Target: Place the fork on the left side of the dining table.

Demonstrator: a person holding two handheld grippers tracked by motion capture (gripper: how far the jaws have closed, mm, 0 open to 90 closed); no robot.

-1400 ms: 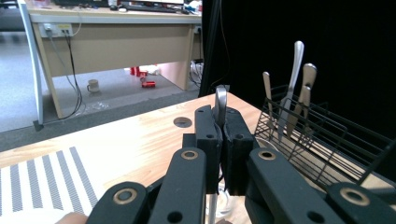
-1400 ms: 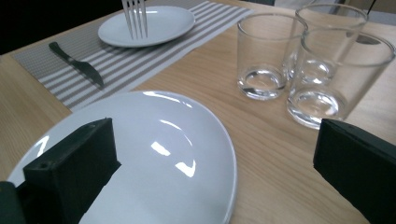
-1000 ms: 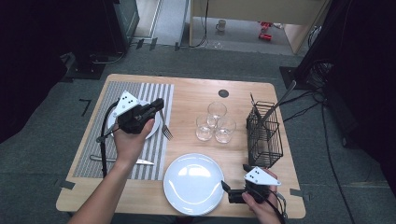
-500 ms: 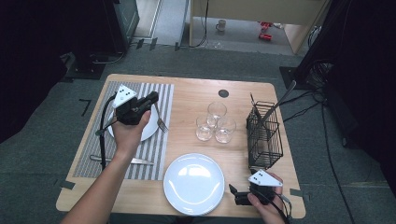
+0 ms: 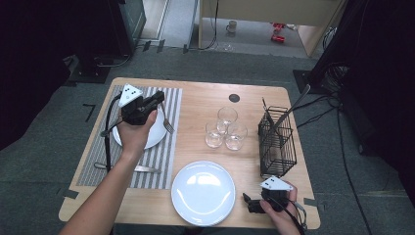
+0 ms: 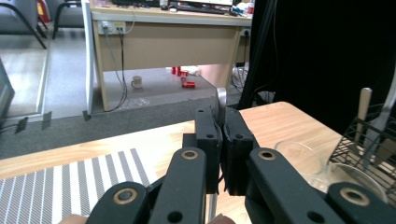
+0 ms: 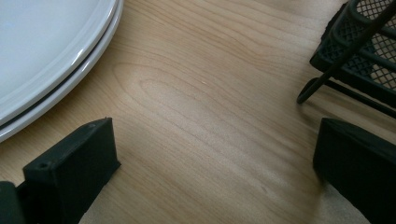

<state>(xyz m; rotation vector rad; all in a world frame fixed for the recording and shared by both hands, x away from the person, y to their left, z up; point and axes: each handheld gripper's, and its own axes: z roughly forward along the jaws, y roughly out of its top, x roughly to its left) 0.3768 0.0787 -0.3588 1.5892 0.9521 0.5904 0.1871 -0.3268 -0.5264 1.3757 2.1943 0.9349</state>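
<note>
Jaws of left gripper (image 5: 155, 100) clamp a fork (image 5: 167, 124); right gripper (image 5: 248, 202) gapes, low.

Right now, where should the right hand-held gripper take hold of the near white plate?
The near white plate lies flat atop another plate, so only its thin raised rim fits between jaws. Grip the right-hand rim, coming in low from the right, where the open right hand-held gripper sits.

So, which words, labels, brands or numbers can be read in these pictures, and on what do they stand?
None can be read.
The plates, glasses, mat, basket and both grippers bear no visible text.
The red things on the floor and the mug are too small to show any.
</note>
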